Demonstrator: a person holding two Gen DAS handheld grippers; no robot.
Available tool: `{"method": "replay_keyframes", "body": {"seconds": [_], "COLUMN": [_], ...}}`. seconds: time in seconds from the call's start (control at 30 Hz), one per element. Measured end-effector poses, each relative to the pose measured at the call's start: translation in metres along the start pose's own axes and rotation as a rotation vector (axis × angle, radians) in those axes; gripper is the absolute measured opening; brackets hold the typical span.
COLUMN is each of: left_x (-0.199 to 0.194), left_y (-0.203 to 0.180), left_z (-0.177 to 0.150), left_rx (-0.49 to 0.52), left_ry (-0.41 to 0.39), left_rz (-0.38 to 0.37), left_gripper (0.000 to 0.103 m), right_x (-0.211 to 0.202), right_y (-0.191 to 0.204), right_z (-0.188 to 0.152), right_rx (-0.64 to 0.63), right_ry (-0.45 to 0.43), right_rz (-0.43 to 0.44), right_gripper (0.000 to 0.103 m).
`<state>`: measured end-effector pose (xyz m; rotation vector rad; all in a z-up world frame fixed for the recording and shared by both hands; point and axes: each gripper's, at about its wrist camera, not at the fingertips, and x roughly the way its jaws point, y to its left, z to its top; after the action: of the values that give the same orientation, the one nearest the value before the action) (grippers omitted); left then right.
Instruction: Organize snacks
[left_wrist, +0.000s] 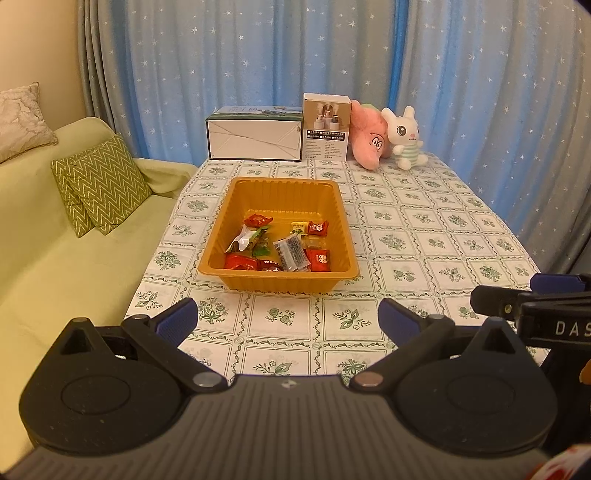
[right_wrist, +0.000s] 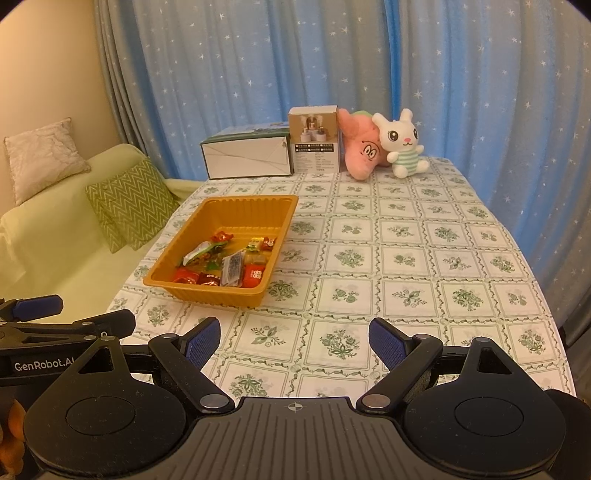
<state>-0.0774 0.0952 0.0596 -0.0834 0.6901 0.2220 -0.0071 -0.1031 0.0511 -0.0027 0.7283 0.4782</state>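
1. Two claws are yours here, and both stand wide apart with nothing between their blue pads: the left claw and the right claw each hang above the near part of the table, short of the orange tray.
2. The snacks, wrapped in red, green, yellow and clear packets, all lie inside the orange tray, gathered toward its near wall; its far half is bare.
3. To the tray's right you have the widest open room: only patterned tablecloth runs from the tray's right wall out to the table's rounded right edge.
4. To the tray's left there is little room: the tray sits close to the table's left edge, and just past that edge lies the green sofa with a zigzag cushion.
5. Between the tray's near wall and your claws the cloth is bare.
6. Beyond the tray's far wall, well apart from it, a row stands along the table's far edge: a low white box, a taller upright carton touching it, then a pink plush and a white rabbit plush leaning together.
7. Behind that row hangs a blue star-dotted curtain.
8. Seen from either wrist, your other claw juts in at the side, near your own and level with it.
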Motion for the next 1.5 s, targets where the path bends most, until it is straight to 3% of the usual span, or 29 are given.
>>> {"method": "replay_keyframes", "body": {"seconds": [1.5], "left_x": [-0.0007], "left_y": [0.0005], "left_z": [-0.0011], "left_rx": [-0.002], "left_ry": [-0.006], "left_rz": [0.001], "left_gripper": [0.103], "right_x": [0.0036], "right_y": [-0.0024], "right_z": [-0.0012], "right_rx": [0.008], "right_ry": [0.010], "right_rz": [0.001], "right_gripper": [0.087]}}
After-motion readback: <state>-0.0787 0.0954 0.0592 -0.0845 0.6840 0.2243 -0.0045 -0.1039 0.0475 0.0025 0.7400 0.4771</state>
